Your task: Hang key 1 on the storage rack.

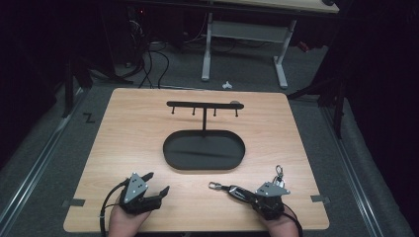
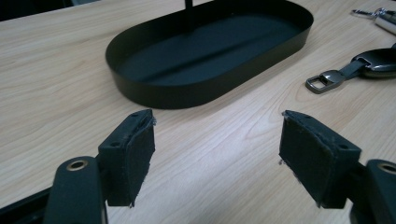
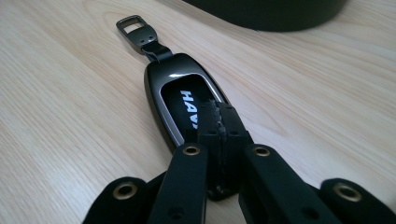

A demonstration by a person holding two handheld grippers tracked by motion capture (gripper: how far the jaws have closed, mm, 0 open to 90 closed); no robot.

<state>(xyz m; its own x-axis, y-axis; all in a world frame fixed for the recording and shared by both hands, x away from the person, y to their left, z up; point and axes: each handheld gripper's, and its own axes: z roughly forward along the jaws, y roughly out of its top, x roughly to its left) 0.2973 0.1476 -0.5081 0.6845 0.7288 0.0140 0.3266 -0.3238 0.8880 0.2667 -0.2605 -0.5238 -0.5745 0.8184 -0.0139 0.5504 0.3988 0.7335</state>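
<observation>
A black car key fob with white lettering and a metal clasp lies flat on the wooden table, near the front right. My right gripper is shut, pads pressed together, its tips over the fob's face; nothing sits between the pads, and whether they touch the fob I cannot tell. In the high view the fob sticks out to the left of the right gripper. My left gripper stands open at the front left, nothing between its pads. The fob lies off to its right.
A black oval tray with a T-shaped hook rack stands at the table's middle. A bunch of keys on a ring lies just behind the right gripper. Beyond the table are a desk frame and cables on the floor.
</observation>
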